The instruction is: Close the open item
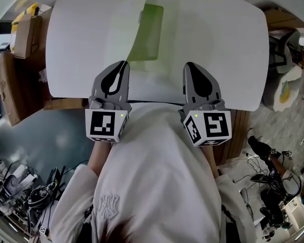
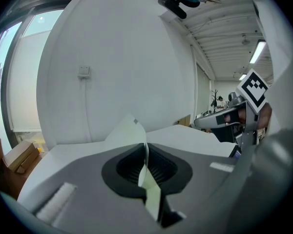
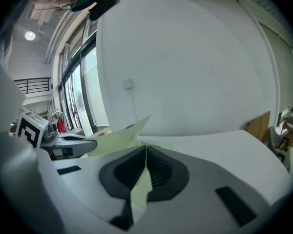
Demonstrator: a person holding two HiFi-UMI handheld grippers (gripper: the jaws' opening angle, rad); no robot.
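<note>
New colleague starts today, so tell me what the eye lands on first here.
A translucent pale green folder lies open on the middle of the white table, with one leaf lifted. At the table's near edge, the left gripper and the right gripper are each shut on a thin sheet of it.

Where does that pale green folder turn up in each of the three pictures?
Head view: pale green folder at top centre, held by the left gripper and right gripper.
Left gripper view: folder at centre, edge pinched in the jaws, flap rising behind.
Right gripper view: folder at centre, edge pinched in the jaws, flap leaning left.
Shared landmark: the white table beneath it.
</note>
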